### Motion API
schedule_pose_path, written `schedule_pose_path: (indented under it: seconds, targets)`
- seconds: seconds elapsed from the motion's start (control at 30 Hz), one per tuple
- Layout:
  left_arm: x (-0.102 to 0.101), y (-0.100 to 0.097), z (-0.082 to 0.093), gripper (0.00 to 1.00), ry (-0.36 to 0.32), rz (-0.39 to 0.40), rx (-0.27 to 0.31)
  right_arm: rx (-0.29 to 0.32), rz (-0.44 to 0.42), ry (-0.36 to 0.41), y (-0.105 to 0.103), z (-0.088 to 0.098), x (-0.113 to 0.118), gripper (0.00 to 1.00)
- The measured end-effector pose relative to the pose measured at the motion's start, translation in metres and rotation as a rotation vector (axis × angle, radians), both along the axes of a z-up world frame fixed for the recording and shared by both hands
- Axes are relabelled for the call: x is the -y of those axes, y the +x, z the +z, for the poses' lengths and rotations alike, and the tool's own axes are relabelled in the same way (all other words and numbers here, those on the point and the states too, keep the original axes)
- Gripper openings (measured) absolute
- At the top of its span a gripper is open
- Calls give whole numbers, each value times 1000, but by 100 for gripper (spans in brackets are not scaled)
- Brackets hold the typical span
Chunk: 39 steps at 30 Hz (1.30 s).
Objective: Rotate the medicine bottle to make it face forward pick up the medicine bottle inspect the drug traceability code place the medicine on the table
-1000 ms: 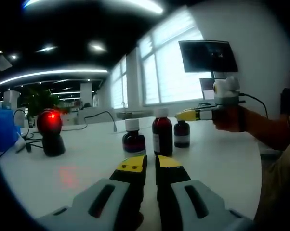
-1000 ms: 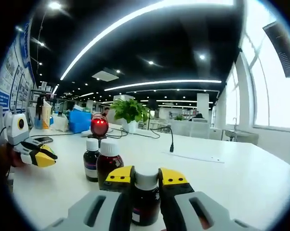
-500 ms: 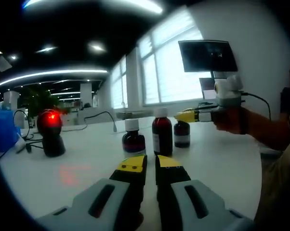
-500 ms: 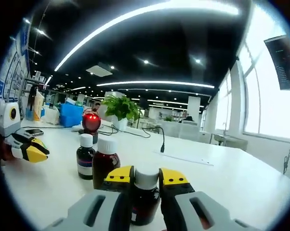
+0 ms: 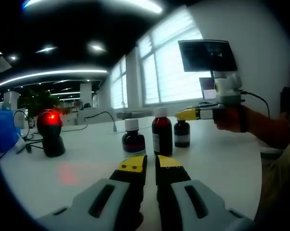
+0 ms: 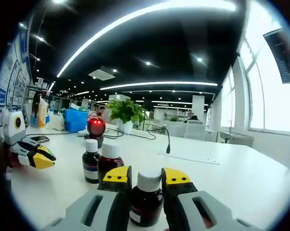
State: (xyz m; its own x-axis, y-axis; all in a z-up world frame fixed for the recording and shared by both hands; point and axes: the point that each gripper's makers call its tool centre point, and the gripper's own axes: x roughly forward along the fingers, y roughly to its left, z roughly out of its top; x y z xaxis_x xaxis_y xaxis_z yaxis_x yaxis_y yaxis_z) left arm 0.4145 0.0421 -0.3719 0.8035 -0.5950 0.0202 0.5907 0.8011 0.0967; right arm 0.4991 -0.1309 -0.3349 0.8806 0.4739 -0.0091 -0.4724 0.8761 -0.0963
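Your right gripper point(image 6: 146, 177) has its yellow-tipped jaws set on either side of a small dark medicine bottle point(image 6: 146, 198) with a white cap, flanking its neck and shoulder. They look closed against it, though actual contact is hard to confirm from the right gripper view. In the left gripper view the same bottle point(image 5: 181, 133) stands upright on the white table point(image 5: 222, 159), the right gripper point(image 5: 183, 114) reaching over its cap from the right. It is the rightmost of three bottles; a taller bottle point(image 5: 162, 132) stands just beside it and a shorter bottle point(image 5: 134, 137) beyond that.

Your left gripper point(image 5: 150, 162) is pressed shut with nothing between its jaws, held low and well apart from the row.

Handling, as a judgement: the bottle looks like rigid glass or hard plastic holding dark liquid, so expect it to be light but dense for its size, smooth-walled and liable to slip or twist under hard pads. A hold on the shoulder just below the cap (where the jaws sit now) should resist slipping, since the cap forms a lip above the pads. A hold on the label would hide what you must read. The neighbouring taller bottle point(image 6: 108, 164) is close enough to be knocked when you turn or lift.

The scanner point(image 5: 50, 132) with its red light stands off to the left, well apart from the bottles.
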Motion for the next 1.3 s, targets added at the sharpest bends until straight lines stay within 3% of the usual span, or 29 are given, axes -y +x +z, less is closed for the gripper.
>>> schedule_pose_path:
  seconds: [0.13,0.33,0.7,1.3]
  targets:
    - [0,0,0,0,0,-3,-1,-15,27,23,2,0,2,21]
    - [0,0,0,0,-1,-3,-2,-21,107,-27,3,1,0,21]
    - [0,2,-1,0,2,0,-4,-53,215,4,-1,-4,-5,16]
    - [0,2,-1,0,4,1,-4,-36,170,-13,-5,-4,-7,16]
